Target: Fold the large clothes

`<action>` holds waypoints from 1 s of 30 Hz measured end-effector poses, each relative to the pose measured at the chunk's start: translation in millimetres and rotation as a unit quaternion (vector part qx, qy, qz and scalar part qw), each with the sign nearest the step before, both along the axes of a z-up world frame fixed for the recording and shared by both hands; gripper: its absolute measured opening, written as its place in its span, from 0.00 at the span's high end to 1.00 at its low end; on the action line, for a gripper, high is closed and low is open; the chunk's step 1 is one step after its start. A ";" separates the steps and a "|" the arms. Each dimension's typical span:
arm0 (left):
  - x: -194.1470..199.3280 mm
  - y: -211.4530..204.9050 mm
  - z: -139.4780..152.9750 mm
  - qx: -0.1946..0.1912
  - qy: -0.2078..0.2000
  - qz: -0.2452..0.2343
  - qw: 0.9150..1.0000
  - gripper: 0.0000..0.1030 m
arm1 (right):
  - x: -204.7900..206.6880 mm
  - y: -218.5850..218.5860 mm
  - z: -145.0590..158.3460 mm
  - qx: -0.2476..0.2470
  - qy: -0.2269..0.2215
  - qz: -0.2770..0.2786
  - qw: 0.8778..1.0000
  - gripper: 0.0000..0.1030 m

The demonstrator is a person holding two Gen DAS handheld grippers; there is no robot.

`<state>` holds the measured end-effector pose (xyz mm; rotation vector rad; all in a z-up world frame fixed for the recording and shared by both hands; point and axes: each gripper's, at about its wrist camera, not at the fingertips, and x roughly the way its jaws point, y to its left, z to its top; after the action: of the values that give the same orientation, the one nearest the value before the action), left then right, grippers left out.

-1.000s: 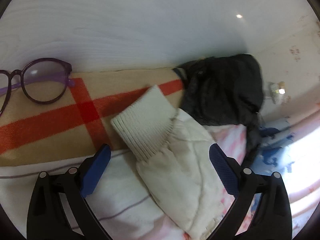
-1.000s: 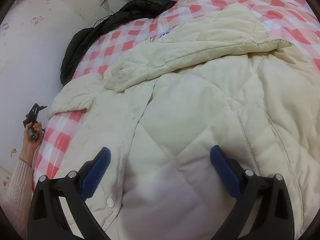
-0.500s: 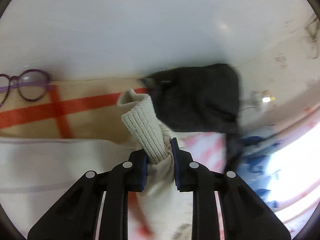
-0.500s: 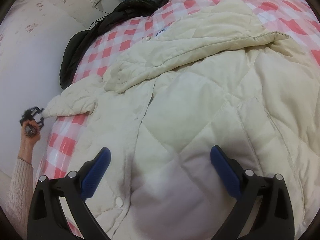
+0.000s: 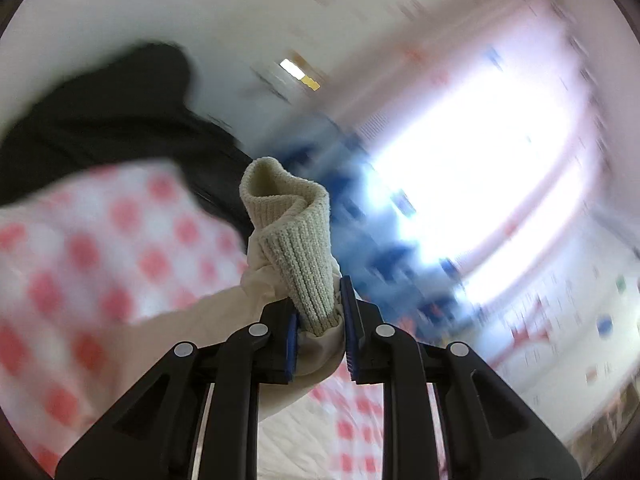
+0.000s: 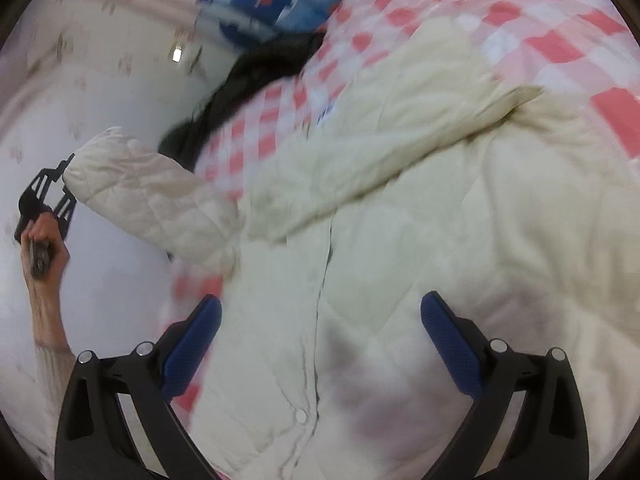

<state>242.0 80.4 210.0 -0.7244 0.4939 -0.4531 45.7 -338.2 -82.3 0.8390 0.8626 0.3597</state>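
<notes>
My left claw (image 5: 320, 332) pinches the coat's knit cuff (image 5: 298, 248) clear of the bed (image 6: 560, 44), right claw (image 6: 320, 344) spread above the coat (image 6: 420, 240).

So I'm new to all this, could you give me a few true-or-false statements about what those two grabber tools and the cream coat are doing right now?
1. The left gripper is clamped on the ribbed cuff of the cream coat. True.
2. The right gripper is pinching the coat's front. False: its jaws stand wide open above the coat, holding nothing.
3. The sleeve is lifted off the checked bedspread. True: it rises toward the left gripper.
4. The coat lies on a bare wooden floor. False: it lies on the red-and-white checked bedspread.
5. A dark garment lies at the bed's far edge. True.
</notes>
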 end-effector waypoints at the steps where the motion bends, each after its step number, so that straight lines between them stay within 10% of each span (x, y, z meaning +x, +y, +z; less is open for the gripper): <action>1: 0.0 -26.5 -4.5 0.004 -0.001 -0.021 1.000 0.84 | -0.9 -12.4 2.3 0.013 -0.001 -0.014 1.000 0.07; 9: 6.6 -243.8 -130.6 0.068 0.060 -0.174 0.981 0.86 | -12.6 -110.6 16.3 0.106 -0.010 -0.120 0.987 0.07; 18: -6.4 -362.7 -320.3 0.198 0.174 -0.254 0.930 0.80 | -14.7 -143.4 15.2 0.162 -0.010 -0.151 0.975 0.07; 24: -11.2 -380.6 -314.1 0.215 0.177 -0.309 0.909 0.31 | -12.5 -140.4 13.8 0.170 -0.009 -0.149 0.974 0.07; 30: -11.3 -336.5 -265.7 0.200 0.157 -0.285 0.924 0.14 | -13.6 -142.7 10.6 0.169 -0.006 -0.156 0.973 0.07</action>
<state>230.7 -256.1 -55.7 -0.2409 1.0791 -0.7560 32.1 -480.9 -71.7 1.2696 0.6504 0.2363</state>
